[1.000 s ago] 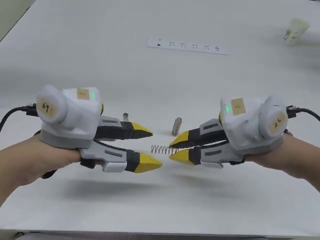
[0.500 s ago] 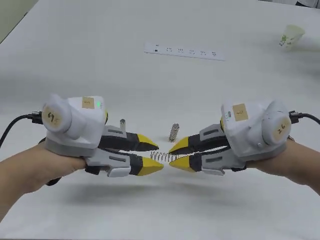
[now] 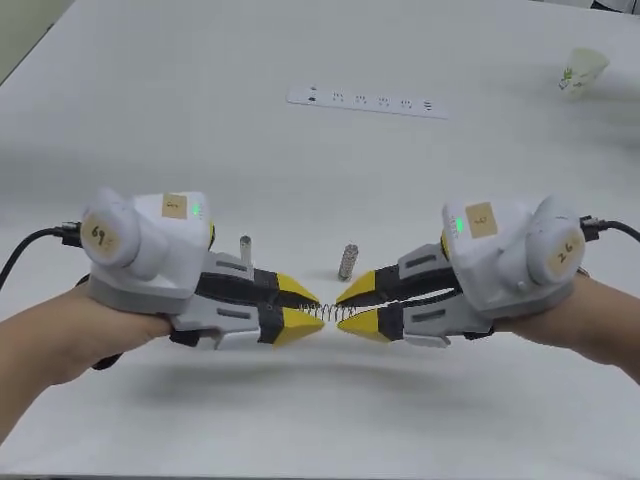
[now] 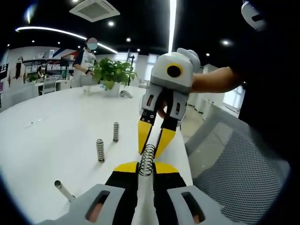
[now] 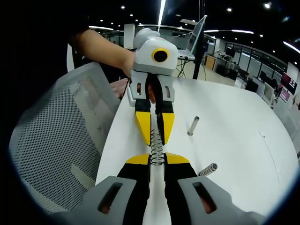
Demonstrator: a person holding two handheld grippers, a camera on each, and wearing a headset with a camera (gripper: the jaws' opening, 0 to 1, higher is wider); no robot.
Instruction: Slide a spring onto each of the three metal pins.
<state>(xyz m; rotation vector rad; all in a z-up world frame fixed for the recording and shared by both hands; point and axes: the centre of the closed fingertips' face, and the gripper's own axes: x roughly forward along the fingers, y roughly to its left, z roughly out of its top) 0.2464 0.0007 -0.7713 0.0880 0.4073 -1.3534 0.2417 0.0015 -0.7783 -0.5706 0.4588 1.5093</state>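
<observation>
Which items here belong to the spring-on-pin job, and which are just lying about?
Job: left gripper, right gripper, spring held between them, bare pin, sprung pin, second sprung pin.
Lying about: power strip, paper cup.

**Background: table, strip, cup, chairs, office**

White table [image 3: 200, 120], bare around the work. White power strip [image 3: 366, 101] lies flat at the far middle, with several sockets in a row. Paper cup [image 3: 583, 72] with green print stands far right, well apart from the strip. Grey mesh chair [image 5: 61, 136] sits at the table edge. Potted plant [image 4: 111, 74] stands at the far end, with a standing person [image 4: 86, 63] just beside it. Ceiling vent [image 4: 93, 9] and spot lights overhead. A tilted dark screen [image 5: 197, 35] is on the table.
</observation>
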